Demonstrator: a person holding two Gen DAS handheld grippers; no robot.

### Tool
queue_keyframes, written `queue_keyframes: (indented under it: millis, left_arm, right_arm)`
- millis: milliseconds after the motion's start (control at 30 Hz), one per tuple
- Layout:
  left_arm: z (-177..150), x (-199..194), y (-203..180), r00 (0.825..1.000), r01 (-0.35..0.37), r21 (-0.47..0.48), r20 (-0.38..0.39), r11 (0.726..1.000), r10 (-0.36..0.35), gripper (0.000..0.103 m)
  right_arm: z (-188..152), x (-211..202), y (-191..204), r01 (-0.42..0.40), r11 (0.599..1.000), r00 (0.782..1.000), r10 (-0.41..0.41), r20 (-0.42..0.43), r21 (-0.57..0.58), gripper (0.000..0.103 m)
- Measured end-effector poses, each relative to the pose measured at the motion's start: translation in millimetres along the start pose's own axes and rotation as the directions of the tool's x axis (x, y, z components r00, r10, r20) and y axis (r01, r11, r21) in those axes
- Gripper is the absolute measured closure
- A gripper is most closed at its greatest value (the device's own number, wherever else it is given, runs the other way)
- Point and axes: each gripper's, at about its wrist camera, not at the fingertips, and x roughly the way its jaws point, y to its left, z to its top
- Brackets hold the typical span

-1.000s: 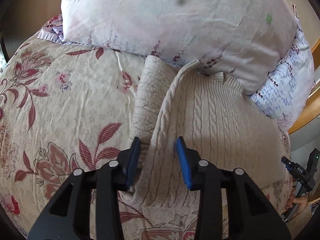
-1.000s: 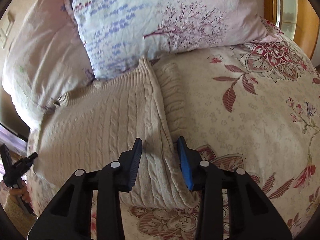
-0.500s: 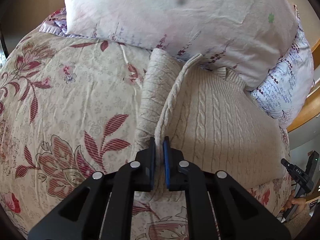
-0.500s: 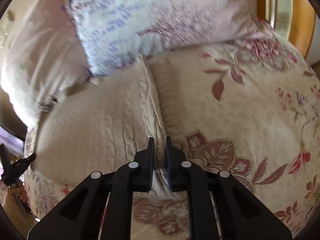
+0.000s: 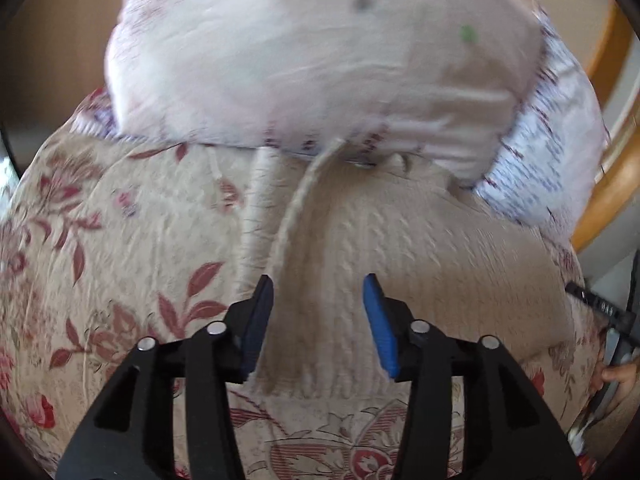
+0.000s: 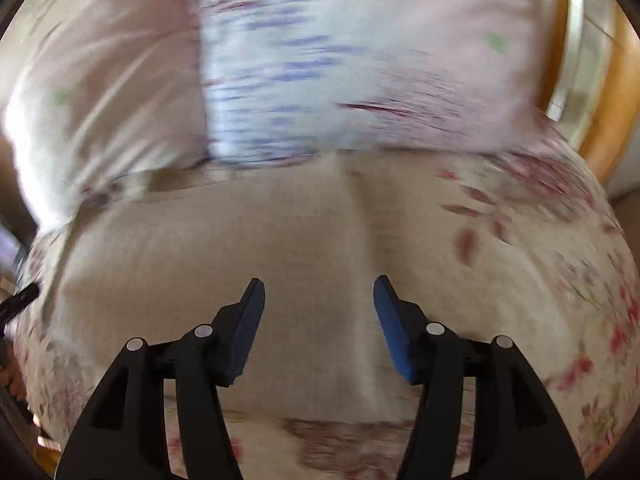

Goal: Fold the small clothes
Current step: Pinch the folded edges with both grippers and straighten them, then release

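Observation:
A cream cable-knit sweater (image 5: 400, 248) lies flat on the floral bedspread (image 5: 120, 248), its sleeves folded in along its sides. My left gripper (image 5: 318, 292) is open and empty, just above the sweater's left folded edge near the hem. In the right wrist view the sweater (image 6: 240, 248) is blurred by motion. My right gripper (image 6: 318, 296) is open and empty above the sweater's right folded edge. Both sets of blue pads stand wide apart.
Two floral pillows (image 5: 320, 60) (image 6: 340, 60) lie against the sweater's collar at the head of the bed. A wooden bed frame (image 5: 612, 184) curves at the right; it also shows in the right wrist view (image 6: 616, 92). The other gripper and a hand (image 5: 612, 368) show at the right edge.
Both grippers were shut on the sweater's folded edges half a second ago; both have opened and let go. Both views have shifted and blurred, the grippers pulling back a little.

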Motion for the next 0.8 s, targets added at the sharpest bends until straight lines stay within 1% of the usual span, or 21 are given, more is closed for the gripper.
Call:
queue_keyframes:
  millis: [67,133,167,200,233,267,300,367,400,433,467,500,533,567,600,733,800]
  left_arm:
    - [-2,9,-13,1.000,-0.014,0.056,-0.023,0.998,0.015,0.053]
    - [-5,21,-15,0.998,-0.026,0.065,-0.060,0.998,0.030,0.053]
    - [-7,26,-14,0.996,-0.026,0.056,-0.080,0.998,0.031,0.053]
    - [-10,33,-10,0.994,-0.032,0.042,-0.100,0.999,0.036,0.053]
    - [-12,35,-9,0.995,-0.031,0.039,-0.097,0.999,0.034,0.052]
    - [-13,35,-7,0.996,-0.026,0.043,-0.086,0.999,0.029,0.052]
    - [-14,35,-7,0.996,-0.024,0.051,-0.086,0.998,0.028,0.052]
    - [-15,33,-7,0.995,-0.020,0.062,-0.093,0.998,0.026,0.052]
    - [-14,29,-5,0.995,-0.010,0.052,-0.094,0.999,0.015,0.052]
    - [-13,24,-2,0.996,-0.001,0.035,-0.086,0.999,0.004,0.052]
    - [-10,16,6,0.998,0.007,0.004,-0.061,1.000,-0.007,0.052]
    - [-7,12,13,0.999,0.015,-0.025,-0.041,1.000,-0.016,0.050]
    - [-2,9,20,0.999,0.022,-0.058,-0.027,0.998,-0.023,0.046]
    - [2,9,29,1.000,0.021,-0.091,-0.022,0.996,-0.023,0.046]
    - [7,11,40,0.999,0.016,-0.128,-0.028,0.992,-0.020,0.045]
    - [20,31,72,0.992,0.061,-0.244,-0.088,0.968,-0.084,0.046]
    - [23,41,82,0.984,0.106,-0.290,-0.104,0.951,-0.141,0.047]
  right_arm:
    - [2,13,21,-0.023,0.997,0.999,0.021,-0.035,-0.068,0.044]
    - [0,26,39,-0.032,0.992,0.998,0.025,-0.064,-0.121,0.044]
    - [-1,31,44,-0.031,0.990,0.997,0.021,-0.077,-0.135,0.040]
    - [-2,36,46,-0.026,0.990,0.996,0.013,-0.091,-0.142,0.032]
    - [-6,46,46,-0.009,0.989,0.992,-0.010,-0.123,-0.147,0.031]
    - [-8,51,46,-0.005,0.989,0.991,-0.015,-0.131,-0.148,0.029]
    - [-9,50,46,-0.005,0.989,0.994,-0.012,-0.111,-0.149,0.028]
    - [-8,52,46,-0.007,0.989,0.993,-0.010,-0.116,-0.149,0.028]
    - [-6,53,46,-0.009,0.989,0.993,-0.009,-0.121,-0.146,0.028]
    - [-4,52,46,-0.009,0.991,0.992,-0.008,-0.125,-0.135,0.028]
    - [-1,48,46,-0.010,0.992,0.993,-0.005,-0.118,-0.126,0.028]
    - [-1,46,48,-0.014,0.992,0.994,0.000,-0.110,-0.123,0.028]
    - [2,44,50,-0.021,0.992,0.995,0.009,-0.099,-0.121,0.027]
    - [3,45,54,-0.026,0.992,0.995,0.015,-0.096,-0.122,0.025]
    - [3,46,57,-0.026,0.992,0.995,0.014,-0.099,-0.124,0.022]
    - [4,57,72,-0.020,0.989,0.995,0.005,-0.103,-0.144,0.017]
    - [3,61,71,-0.020,0.990,0.994,0.005,-0.106,-0.142,0.017]
